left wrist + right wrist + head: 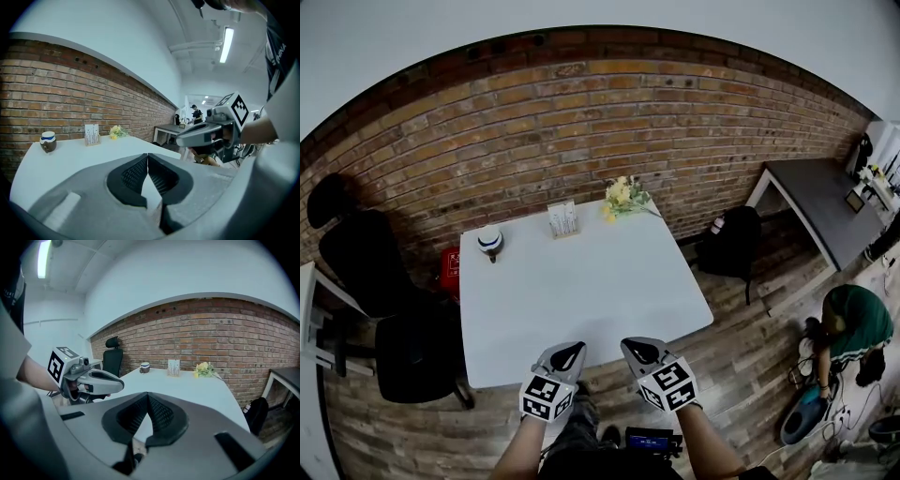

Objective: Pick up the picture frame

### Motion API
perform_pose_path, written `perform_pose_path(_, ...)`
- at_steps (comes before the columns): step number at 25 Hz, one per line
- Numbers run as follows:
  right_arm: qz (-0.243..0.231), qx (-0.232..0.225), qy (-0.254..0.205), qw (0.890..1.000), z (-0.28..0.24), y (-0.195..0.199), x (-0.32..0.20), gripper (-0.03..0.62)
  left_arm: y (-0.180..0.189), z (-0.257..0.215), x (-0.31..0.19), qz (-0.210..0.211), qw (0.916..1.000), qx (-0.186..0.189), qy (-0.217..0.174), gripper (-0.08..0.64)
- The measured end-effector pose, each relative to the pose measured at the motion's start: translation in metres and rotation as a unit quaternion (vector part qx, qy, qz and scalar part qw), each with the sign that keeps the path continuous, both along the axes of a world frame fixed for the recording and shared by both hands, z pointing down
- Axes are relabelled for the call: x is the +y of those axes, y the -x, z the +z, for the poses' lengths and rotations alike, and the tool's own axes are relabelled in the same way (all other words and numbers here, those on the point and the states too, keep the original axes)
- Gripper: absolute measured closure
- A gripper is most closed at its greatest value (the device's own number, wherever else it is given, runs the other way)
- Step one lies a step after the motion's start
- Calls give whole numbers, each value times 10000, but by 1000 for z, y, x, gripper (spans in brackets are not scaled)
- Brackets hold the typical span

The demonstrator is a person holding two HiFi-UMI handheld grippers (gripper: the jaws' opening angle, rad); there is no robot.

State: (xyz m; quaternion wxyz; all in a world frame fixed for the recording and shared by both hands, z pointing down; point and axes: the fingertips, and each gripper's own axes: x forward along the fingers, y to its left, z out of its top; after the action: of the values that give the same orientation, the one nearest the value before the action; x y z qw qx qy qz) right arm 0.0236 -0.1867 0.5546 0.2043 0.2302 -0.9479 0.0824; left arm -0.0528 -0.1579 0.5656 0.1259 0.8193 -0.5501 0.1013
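The left tool (566,357) and right tool (639,352) were pressed together, empty, at the near edge of the surface (581,300). The picture frame (563,219) stood upright at the far edge; grasping it likely needed one tool spread first.

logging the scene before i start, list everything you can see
table: one, white, centre
picture frame: one, pale, table's far edge
cup: one, brown, white lid, table's far left
flowers: one bunch, yellow, table's far right corner
chair: at least one, black, left of table
red object: one, low beside table's left edge
backpack: one, black, right of table
second table: one, grey, far right
person: one, green top, crouching at right
left gripper: one, grey, jaws shut, table's near edge
right gripper: one, grey, jaws shut, beside it
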Motion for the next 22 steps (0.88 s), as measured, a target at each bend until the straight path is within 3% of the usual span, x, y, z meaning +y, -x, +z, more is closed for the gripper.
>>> perform_pose_path(13,65,96,74,9999,-7,90,-113,586,86,-5,-117,85,9999,82,35,548)
perform_pose_path(22,76,127,156,9998,-3,123,-146,586,111,-6,-155,111,9998,192,18,548)
